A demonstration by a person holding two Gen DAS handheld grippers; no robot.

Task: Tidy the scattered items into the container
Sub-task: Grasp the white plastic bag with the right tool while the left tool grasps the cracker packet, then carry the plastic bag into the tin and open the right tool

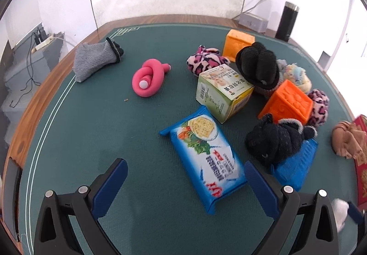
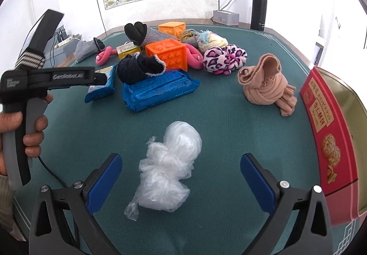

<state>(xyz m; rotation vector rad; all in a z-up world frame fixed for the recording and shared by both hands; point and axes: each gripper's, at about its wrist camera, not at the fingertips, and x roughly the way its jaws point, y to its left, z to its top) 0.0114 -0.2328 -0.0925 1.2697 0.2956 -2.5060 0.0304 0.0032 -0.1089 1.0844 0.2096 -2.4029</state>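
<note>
We hold the right hand-held gripper (image 2: 181, 177) low over the worktop (image 2: 229, 122) with its jaws spread wide and empty, one on each side of a knotted plastic bag (image 2: 169, 167). The bag lies between the blue pads (image 2: 103, 181) without touching either, so we judge this the line-up for a pinch across its middle. The red biscuit tin (image 2: 325, 131), our container, stands open just to the right of this gripper, near enough that the bag looks like the sensible first pick.

Our left hand-held gripper (image 1: 185, 184) is likewise fully open and holds nothing. The blue cracker packet (image 1: 204, 154) lies ahead, between its jaws but nearer the right one, so a squeeze now might catch only its edge. Beyond it the clutter sits heaped: a green carton (image 1: 222, 92), orange blocks (image 1: 286, 103), rolled socks (image 1: 270, 140). The pink foam knot (image 1: 149, 78) and grey sock (image 1: 94, 60) lie apart, ahead and left. The crinkly bag may slip or spring loose when pinched.
</note>
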